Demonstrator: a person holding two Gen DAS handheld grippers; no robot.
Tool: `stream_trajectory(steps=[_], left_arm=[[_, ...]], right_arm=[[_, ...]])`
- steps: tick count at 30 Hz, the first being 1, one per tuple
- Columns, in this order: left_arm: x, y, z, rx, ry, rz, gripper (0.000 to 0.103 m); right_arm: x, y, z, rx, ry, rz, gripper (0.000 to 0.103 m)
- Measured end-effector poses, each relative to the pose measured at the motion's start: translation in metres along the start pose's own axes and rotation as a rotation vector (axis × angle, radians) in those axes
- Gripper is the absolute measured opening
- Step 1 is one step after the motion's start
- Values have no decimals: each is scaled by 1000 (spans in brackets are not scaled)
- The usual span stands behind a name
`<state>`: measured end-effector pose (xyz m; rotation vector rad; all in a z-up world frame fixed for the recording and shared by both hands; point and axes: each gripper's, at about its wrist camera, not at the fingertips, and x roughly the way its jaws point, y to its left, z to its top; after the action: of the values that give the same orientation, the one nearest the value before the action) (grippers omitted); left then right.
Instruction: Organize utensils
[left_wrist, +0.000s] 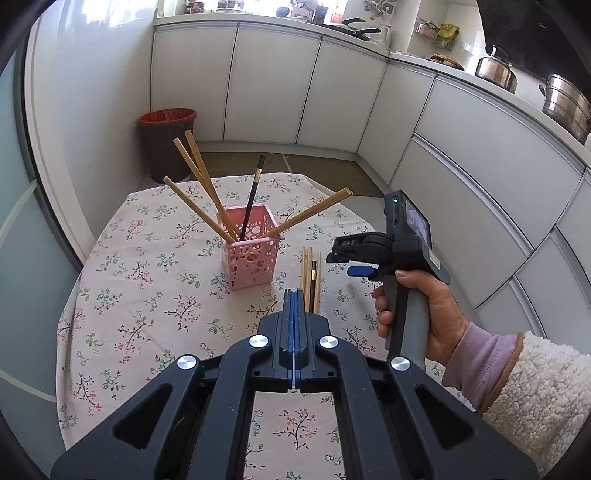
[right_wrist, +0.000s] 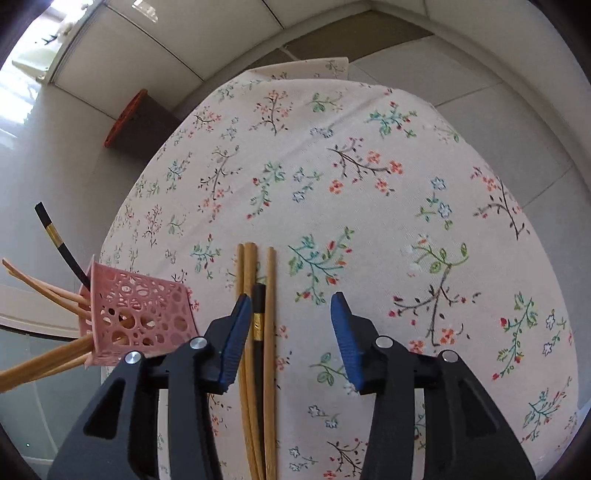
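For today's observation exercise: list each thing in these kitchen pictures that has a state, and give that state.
Left tool: shut, empty.
Right tool: open, empty.
Pink basket: upright, holding five chopsticks.
Loose chopsticks: lying flat together on the tablecloth.
Bin: upright, lined, no lid.

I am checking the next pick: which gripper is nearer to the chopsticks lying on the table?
Right. The right gripper hovers open directly over the loose chopsticks, its left finger beside them. The left gripper is shut, its tip just short of their near ends.
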<state>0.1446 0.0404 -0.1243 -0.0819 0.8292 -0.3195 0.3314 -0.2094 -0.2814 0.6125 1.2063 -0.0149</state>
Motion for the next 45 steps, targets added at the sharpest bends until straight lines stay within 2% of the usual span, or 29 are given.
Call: stream_trajectory(steps=[4,6,8,10,12,15,18,22,24,28,33,35,40,44,45], left_arm=[[3,12,0,-31,12,-7,0],[4,16,1,-44,17,-14,0],[3,16,2,-43,15,-17,0],[3,15,2,-43,16,-23,0],[2,14,3,-44,17,-26,0],[-2,13,3,-39,8,-25,0],[-5,13,2,-37,4,-18,0],[-7,10,3,-36,5,-23,0],[-10,8,4,-32,0,-30,0],[-16,6,5,-39,-16,-57,0],[-20,9,8,-84,-8,-142,0],[-23,9,8,-96,-11,-163,0],[-14,4,6,-91,16,-135,0],[21,-6,1,-50,87,-82,0],[34,-12,-1,-25,125,-76,0]], right_arm=[[11,18,9,-68,-28,-126,45],[24,22,6,-93,-4,-182,42],[27,29,-1,-134,-41,-224,42],[30,33,-6,-150,-52,-284,36],[29,29,-6,-142,-48,-309,14],[21,4,-4,-87,-10,-217,5],[15,-7,-14,-119,33,-203,5],[4,-31,-24,-38,56,-75,5],[-11,-38,-32,-17,33,-22,5],[-56,-37,-48,-56,-46,26,5],[-132,-20,-79,-133,-170,117,5],[-155,-18,-82,-152,-205,149,5],[-197,-19,-94,-175,-253,211,5],[-213,-29,-93,-159,-303,216,5],[-216,-33,-91,-149,-314,217,5]])
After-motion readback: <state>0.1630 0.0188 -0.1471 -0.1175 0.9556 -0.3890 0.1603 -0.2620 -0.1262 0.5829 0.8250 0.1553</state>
